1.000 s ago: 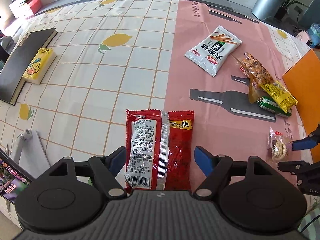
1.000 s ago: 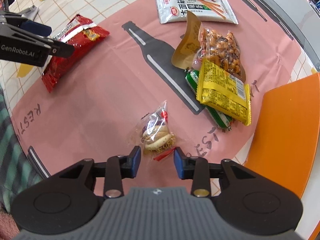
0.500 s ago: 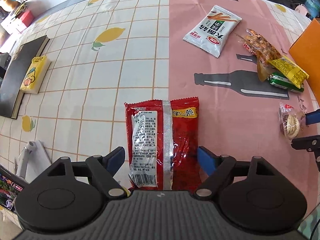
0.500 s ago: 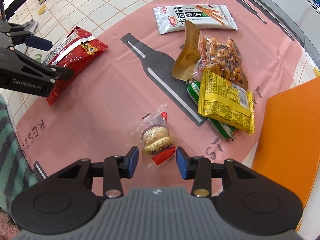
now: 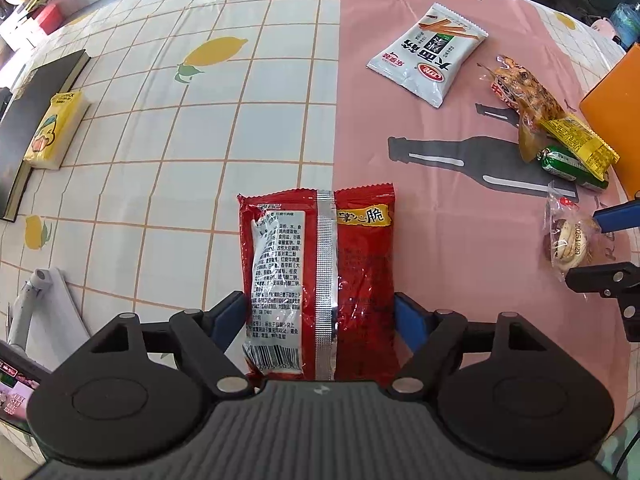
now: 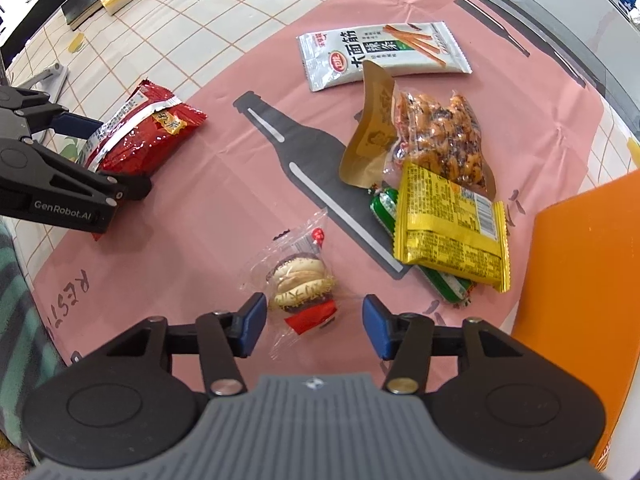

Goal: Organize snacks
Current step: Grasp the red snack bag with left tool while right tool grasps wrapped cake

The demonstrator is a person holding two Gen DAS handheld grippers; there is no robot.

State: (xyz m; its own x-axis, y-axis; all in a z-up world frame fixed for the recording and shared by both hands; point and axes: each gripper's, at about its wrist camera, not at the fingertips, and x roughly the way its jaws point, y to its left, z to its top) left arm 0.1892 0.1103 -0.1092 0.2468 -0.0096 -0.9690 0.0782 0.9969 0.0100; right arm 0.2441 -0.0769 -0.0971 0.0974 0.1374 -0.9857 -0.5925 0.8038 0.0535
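- Right gripper [image 6: 314, 326] jaws just widening, released around clear-wrapped biscuit [image 6: 300, 278]; looks set down.
- Left gripper [image 5: 318, 322] standing spread, straddling red packet [image 5: 320, 276], not clenching it.

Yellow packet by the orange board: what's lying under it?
A green-wrapped snack lies under the yellow packet, its ends poking out on both sides; its middle is covered. The packet's top edge also overlaps the clear bag of nuts.
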